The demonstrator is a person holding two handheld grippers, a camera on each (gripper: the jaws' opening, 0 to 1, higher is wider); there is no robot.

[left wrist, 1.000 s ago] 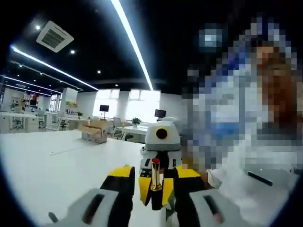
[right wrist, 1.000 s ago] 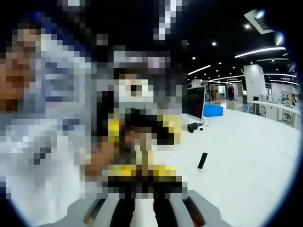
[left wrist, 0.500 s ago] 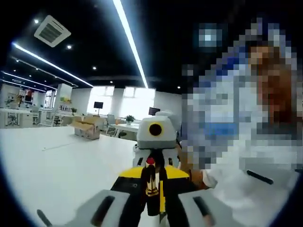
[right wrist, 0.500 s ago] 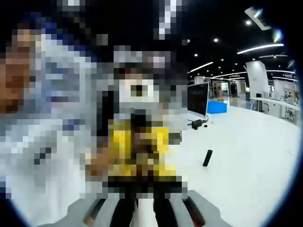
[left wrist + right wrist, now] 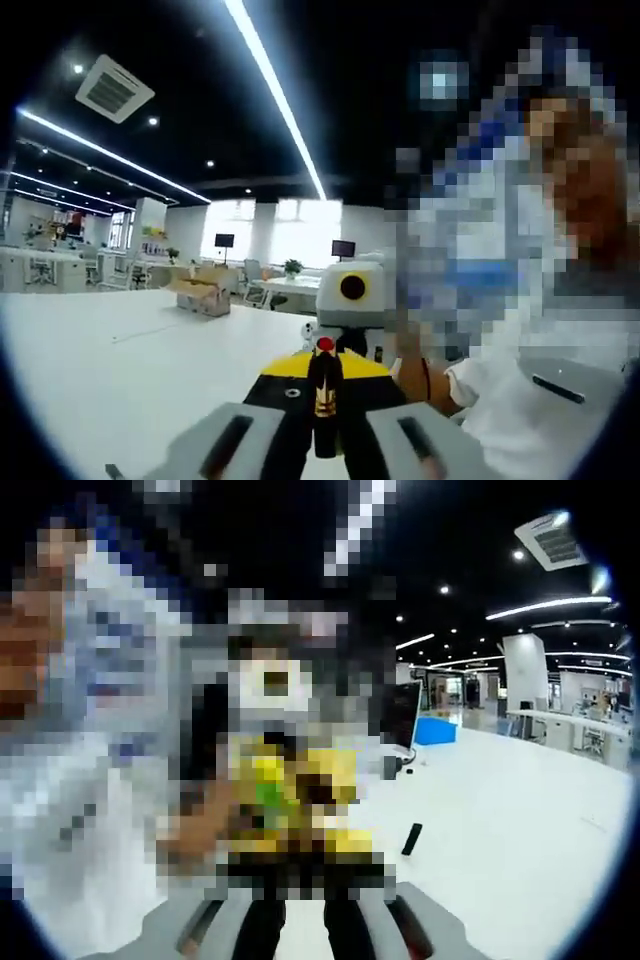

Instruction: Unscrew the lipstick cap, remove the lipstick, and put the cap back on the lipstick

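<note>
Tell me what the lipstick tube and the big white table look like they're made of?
The lipstick, pinched in the left gripper, has a shiny gold middle band that looks like metal or metal-coated plastic, a glossy black base that looks like plastic, and a soft-looking red tip, likely waxy. The table looks like smooth white laminate or painted board; it gives a faint sheen under the ceiling lights.

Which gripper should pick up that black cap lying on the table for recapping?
Right, probably. The left gripper is shut on the lipstick, its red tip bare, so it is busy. The black cap lies on the white table ahead of the right gripper.
</note>
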